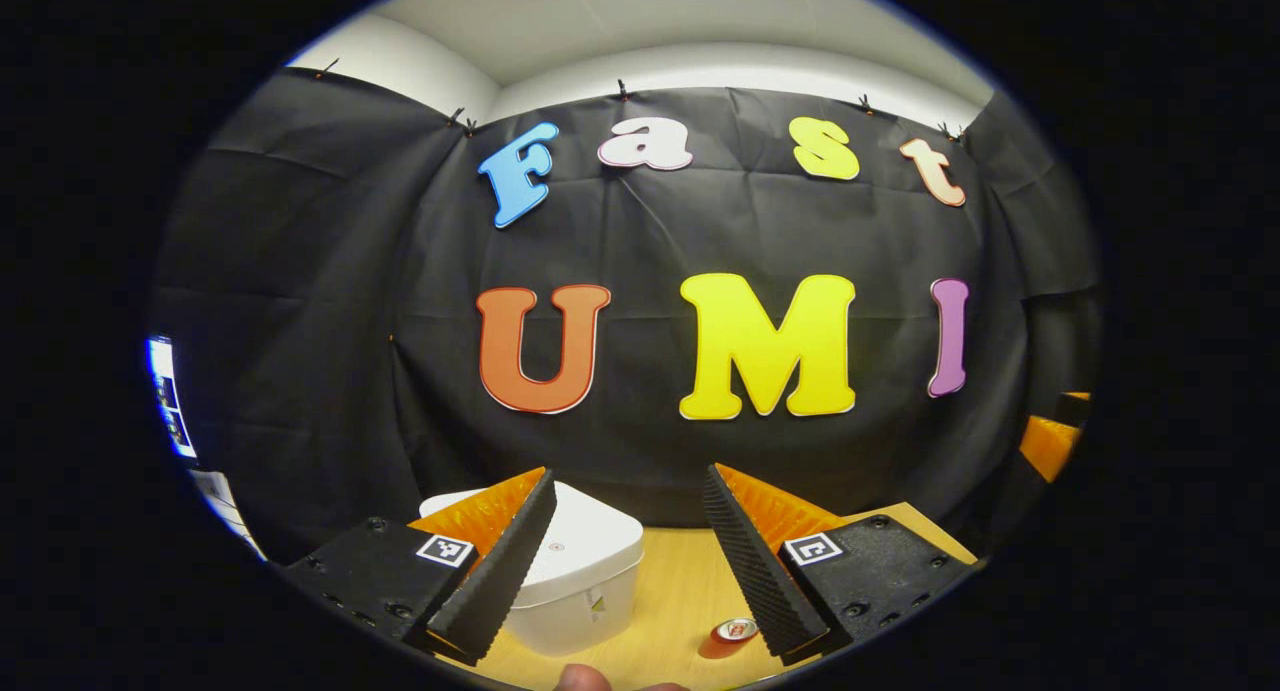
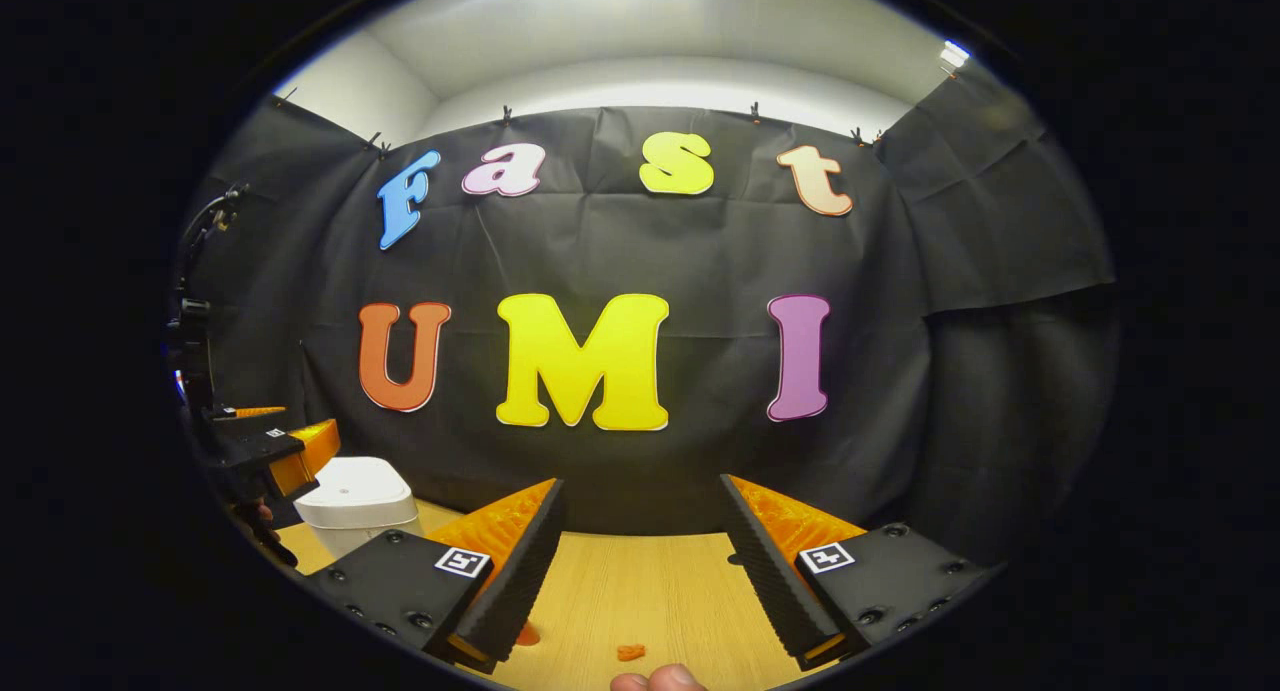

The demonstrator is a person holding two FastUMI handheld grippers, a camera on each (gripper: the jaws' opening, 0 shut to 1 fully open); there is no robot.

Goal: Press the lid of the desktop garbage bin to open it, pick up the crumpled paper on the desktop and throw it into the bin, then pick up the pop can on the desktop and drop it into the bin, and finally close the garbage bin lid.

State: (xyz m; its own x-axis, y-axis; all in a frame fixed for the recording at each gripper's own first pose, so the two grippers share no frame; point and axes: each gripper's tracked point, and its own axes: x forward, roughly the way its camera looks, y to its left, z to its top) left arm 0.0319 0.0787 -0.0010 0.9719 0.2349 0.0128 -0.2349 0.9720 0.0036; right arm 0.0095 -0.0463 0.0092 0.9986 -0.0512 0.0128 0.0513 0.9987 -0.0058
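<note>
Both grippers spread wide, nothing held: left gripper, right gripper. Bin lower centre-left, lid down. Can lower centre: probably light, slippery, dents easily; grip the sides mid-body.

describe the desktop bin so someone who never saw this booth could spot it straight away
Start at the light wooden desktop in front of the black cloth wall. Toward its back stands the white plastic garbage bin, a squat box with rounded corners and its flat lid shut. Its neighbour, a small red pop can with a silver top, is far smaller; the bin is the only white, boxy thing there.
</note>
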